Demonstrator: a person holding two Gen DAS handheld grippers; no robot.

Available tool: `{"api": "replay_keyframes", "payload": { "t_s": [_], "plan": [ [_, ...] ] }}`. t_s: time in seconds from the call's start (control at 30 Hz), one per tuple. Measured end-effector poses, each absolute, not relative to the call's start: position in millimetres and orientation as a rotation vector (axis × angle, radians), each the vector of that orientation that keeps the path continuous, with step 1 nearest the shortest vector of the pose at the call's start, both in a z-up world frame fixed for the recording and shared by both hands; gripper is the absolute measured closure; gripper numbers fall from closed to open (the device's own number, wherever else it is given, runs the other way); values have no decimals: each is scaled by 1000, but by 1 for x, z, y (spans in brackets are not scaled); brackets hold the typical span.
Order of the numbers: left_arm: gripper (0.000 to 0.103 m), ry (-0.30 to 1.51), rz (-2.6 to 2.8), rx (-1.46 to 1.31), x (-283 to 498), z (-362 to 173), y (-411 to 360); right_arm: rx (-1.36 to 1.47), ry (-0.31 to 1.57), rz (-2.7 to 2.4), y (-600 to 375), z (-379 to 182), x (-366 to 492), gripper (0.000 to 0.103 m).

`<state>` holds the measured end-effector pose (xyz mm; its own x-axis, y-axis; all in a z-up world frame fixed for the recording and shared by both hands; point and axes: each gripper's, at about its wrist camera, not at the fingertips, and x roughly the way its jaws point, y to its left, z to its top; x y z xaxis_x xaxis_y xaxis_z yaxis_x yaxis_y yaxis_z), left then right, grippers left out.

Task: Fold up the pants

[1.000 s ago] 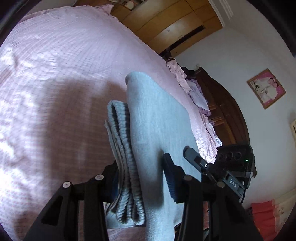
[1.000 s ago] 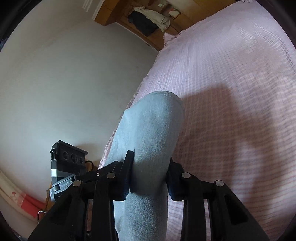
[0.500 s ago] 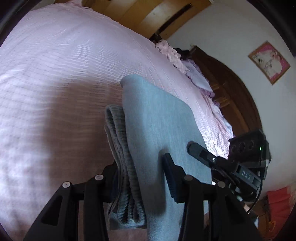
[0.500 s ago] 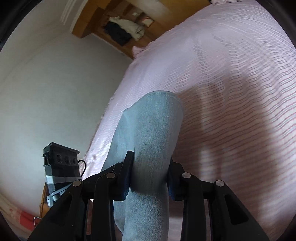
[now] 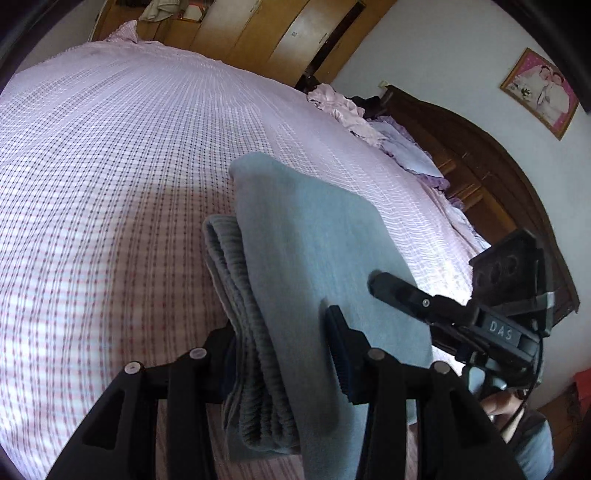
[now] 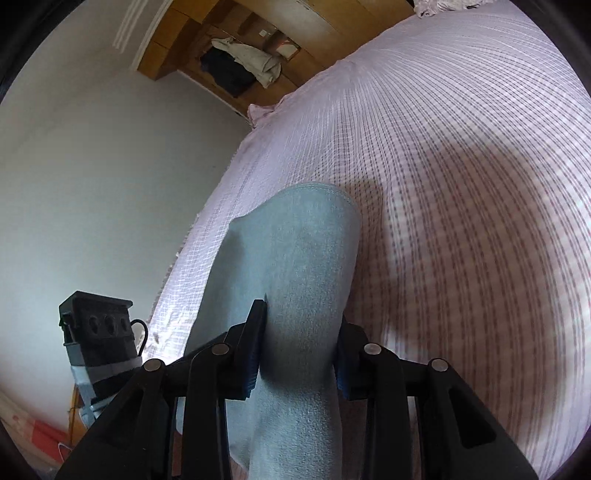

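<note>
The folded grey-blue pants (image 5: pixel 314 258) are held above the pink checked bed (image 5: pixel 110 166). My left gripper (image 5: pixel 284 347) is shut on the end with the ribbed waistband (image 5: pixel 243 314). My right gripper (image 6: pixel 299 343) is shut on the other side of the pants (image 6: pixel 295 266), and it also shows in the left wrist view (image 5: pixel 424 306) at the right. The left gripper's body shows in the right wrist view (image 6: pixel 96 336) at the lower left. The pants cast a shadow on the bed below.
A dark wooden headboard (image 5: pixel 480 155) and crumpled purple bedding (image 5: pixel 369 122) lie at the bed's right end. Wooden wardrobes (image 5: pixel 277 33) stand behind the bed. The bed's edge (image 6: pixel 207 221) meets a white wall (image 6: pixel 92 166). A framed picture (image 5: pixel 539 92) hangs on the wall.
Both grippers have tilted and carried the pants over the bed; more of the bed surface and wardrobe shows now. Both grips on the pants are unchanged.
</note>
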<state>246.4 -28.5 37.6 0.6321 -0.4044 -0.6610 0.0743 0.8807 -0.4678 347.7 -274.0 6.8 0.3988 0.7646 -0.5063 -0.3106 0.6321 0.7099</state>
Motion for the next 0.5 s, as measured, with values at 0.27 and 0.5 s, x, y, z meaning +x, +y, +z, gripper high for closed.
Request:
{"api": "replay_keyframes", "payload": {
  "t_s": [0.27,0.5],
  "plan": [
    [54,823,-304,-449,260,12,-24,580,929,722,-255,-19,358,74],
    [53,808,-303,-443,253,0,-19,546,897,715,-253,-27,346,74]
  ]
}}
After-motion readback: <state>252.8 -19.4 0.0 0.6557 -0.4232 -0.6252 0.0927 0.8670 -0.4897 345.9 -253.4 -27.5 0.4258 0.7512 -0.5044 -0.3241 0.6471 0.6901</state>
